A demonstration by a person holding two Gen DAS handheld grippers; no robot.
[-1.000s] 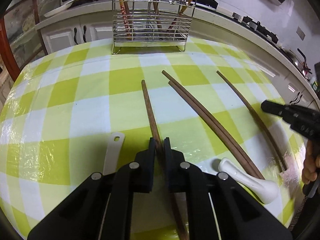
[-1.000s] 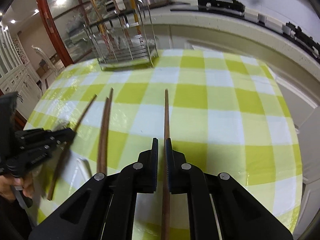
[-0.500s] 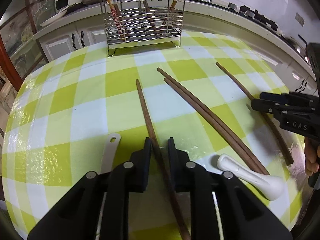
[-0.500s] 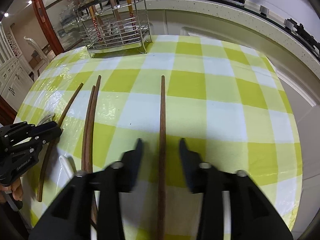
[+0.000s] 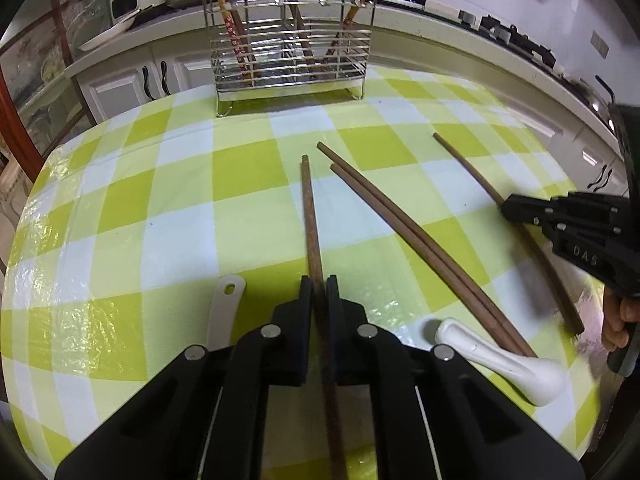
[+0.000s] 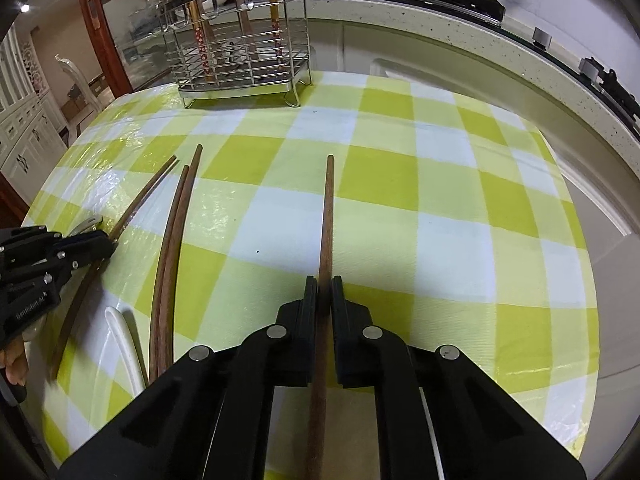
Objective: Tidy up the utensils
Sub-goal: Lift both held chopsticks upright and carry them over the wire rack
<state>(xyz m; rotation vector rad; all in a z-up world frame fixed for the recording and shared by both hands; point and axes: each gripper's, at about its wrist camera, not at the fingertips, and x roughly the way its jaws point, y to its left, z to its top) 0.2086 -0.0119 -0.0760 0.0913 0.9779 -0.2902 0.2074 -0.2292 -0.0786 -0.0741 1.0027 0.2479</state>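
At the near edge of the counter (image 5: 160,220), the left tongs (image 5: 319,284) are pinching a single chopstick (image 5: 310,220). Jaws have just been closing, stick between them, now narrow and gripping it. The stick's long axis is running straight out along the tongs' line, with the far tip pointing away across the checked cloth; can't tell if the tip is resting on it.

Same on the other side: the right tongs (image 6: 325,284) have just been closing and are gripping an outer chopstick (image 6: 327,216), also lengthwise.

Between the two hands, a chopstick pair (image 5: 400,224) is lying loose, side by side and touching, with its near ends on a white spoon (image 5: 500,360). A second white handle (image 5: 224,308) is lying just left of the left tongs.

At the far edge, the wire rack (image 5: 290,60) is standing upright, already holding sticks. It is sitting dead ahead of the left tongs but off to the left of the right tongs, so the left hand looks better lined up. Both sticks probably need tipping upright to drop in.
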